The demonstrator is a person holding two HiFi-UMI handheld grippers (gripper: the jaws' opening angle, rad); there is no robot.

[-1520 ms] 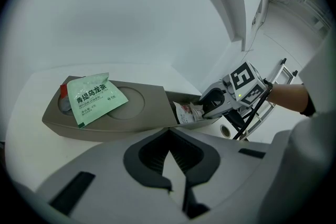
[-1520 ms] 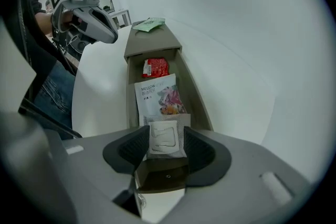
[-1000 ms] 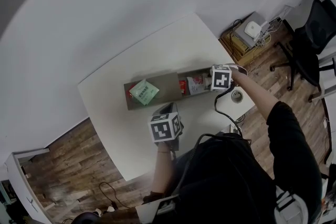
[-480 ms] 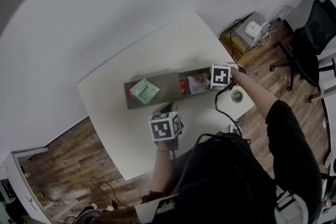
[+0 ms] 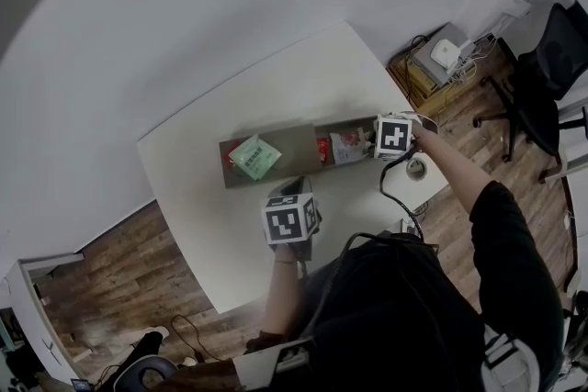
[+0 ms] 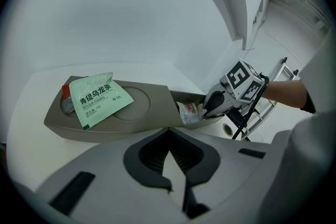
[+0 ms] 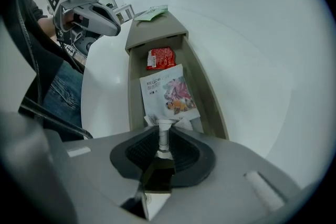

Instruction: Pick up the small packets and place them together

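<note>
Right gripper view: the right gripper (image 7: pixel 164 136) has just been closing its jaws, and they now pinch the near edge of a white packet (image 7: pixel 170 93), a narrow strip of it standing up between the pads. The packet's top left corner reads "MELLOW" over smaller print that cannot be made out, with a picture of fruit and flowers below. Just beyond it, in the same open compartment of a long grey-brown tray (image 7: pixel 157 34), lies a small red packet (image 7: pixel 160 58) whose writing is too small to read. The tray rests on a white table (image 7: pixel 105 97).

In the left gripper view, the left gripper (image 6: pixel 176 186) has its jaws together with nothing between them. Ahead of it and to its left, a green packet (image 6: pixel 97 99) printed "青提乌龙茶" lies tilted on the tray's flat lid, at the far end from the right gripper.

The head view shows the right arm stretched out with its gripper pointing steeply down over the tray's right end. The left hand is drawn back nearer the body, its gripper angled down towards the tray's middle and clear of it.
</note>
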